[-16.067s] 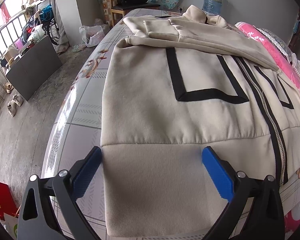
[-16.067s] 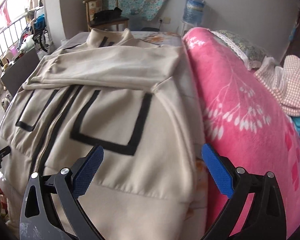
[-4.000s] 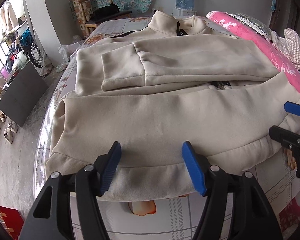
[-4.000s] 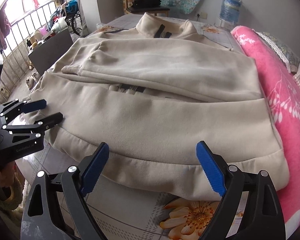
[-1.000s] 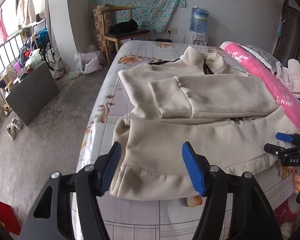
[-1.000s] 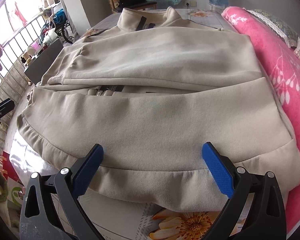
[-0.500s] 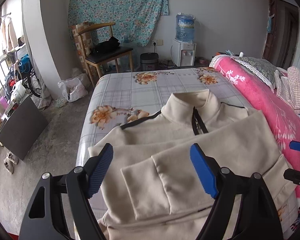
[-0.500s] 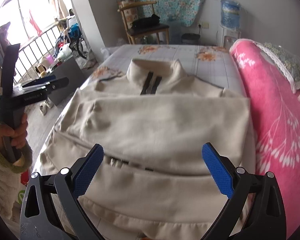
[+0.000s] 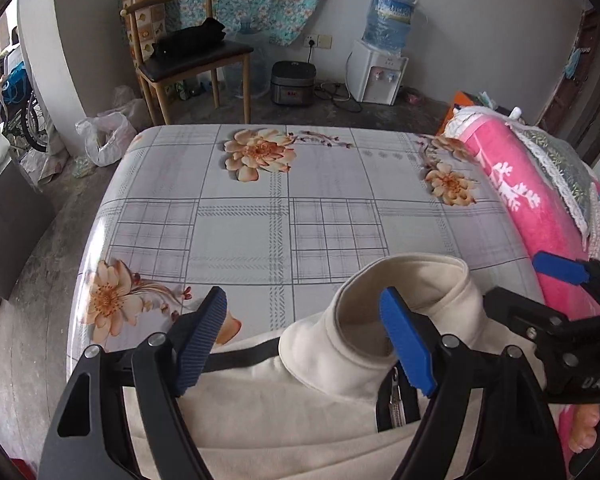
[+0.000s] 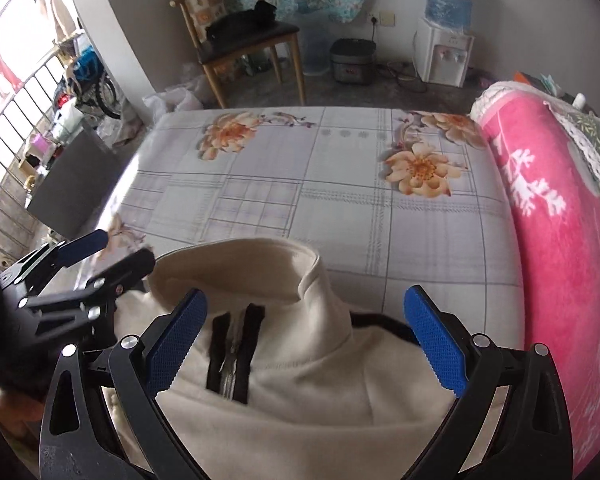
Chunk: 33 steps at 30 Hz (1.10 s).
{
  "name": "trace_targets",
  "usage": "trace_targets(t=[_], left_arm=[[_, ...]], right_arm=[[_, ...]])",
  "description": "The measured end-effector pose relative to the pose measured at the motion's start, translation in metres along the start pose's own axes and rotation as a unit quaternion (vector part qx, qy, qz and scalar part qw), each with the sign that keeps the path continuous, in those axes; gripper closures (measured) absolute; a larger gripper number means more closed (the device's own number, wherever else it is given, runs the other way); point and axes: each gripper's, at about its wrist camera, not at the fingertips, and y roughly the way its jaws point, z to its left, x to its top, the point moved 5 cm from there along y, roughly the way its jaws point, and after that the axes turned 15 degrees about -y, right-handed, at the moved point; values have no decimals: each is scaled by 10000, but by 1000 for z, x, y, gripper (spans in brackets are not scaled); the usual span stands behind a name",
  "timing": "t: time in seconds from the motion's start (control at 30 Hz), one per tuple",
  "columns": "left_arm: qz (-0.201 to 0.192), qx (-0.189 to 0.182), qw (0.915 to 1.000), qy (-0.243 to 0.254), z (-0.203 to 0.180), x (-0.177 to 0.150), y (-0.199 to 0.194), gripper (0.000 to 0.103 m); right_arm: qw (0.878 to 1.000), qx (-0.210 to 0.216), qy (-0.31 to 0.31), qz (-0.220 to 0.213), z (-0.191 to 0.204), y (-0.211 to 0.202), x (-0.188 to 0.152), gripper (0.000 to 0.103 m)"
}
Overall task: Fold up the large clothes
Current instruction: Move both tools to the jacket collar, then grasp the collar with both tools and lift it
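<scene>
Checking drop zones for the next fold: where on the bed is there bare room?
Bare bedsheet runs from the jacket's collar to the bed's far edge, floor on its left, pink blanket on its right. It is crowded nearest the cameras: the jacket and both open grippers.

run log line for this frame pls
phase: at collar end, next fold | left gripper: open, jaws just opened, empty | right gripper: open, empty | cream zip jacket: on floral bedsheet

left tongs (image 9: 302,334) gaping, right tongs (image 10: 306,334) gaping
</scene>
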Motion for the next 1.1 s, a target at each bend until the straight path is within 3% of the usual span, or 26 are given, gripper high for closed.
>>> trace_targets(t=[0.1, 0.27, 0.47, 0.6, 0.77, 0.9, 1.07, 1.1], left_arm=[[167, 372, 9992, 21, 4, 0, 25, 34], [337, 348, 9988, 29, 10, -6, 40, 36], [462, 304, 9980, 316, 11, -18, 31, 46], [559, 115, 9966, 599, 13, -36, 15, 48], [791, 47, 9942, 725, 20, -65, 17, 48], [723, 114, 9947, 718, 22, -78, 17, 48], [477, 252, 9961, 696, 23, -72, 11, 48], [459, 247, 9965, 659, 24, -70, 11, 48]], right_arm=[[9979, -251, -83, 593, -6, 41, 14, 8], [9888, -799, -189, 1247, -22, 72, 6, 12], [9873, -454, -195, 1507, -29, 58, -20, 22], [9902, -99, -329, 1353, -18, 28, -42, 27], [9894, 14, -436, 1388, -5, 18, -79, 31], [9898, -27, -343, 1383, -1, 21, -104, 44], [9982, 275, -489, 213, 13, -33, -90, 49], [9980, 288, -563, 9, 17, -44, -83, 55]])
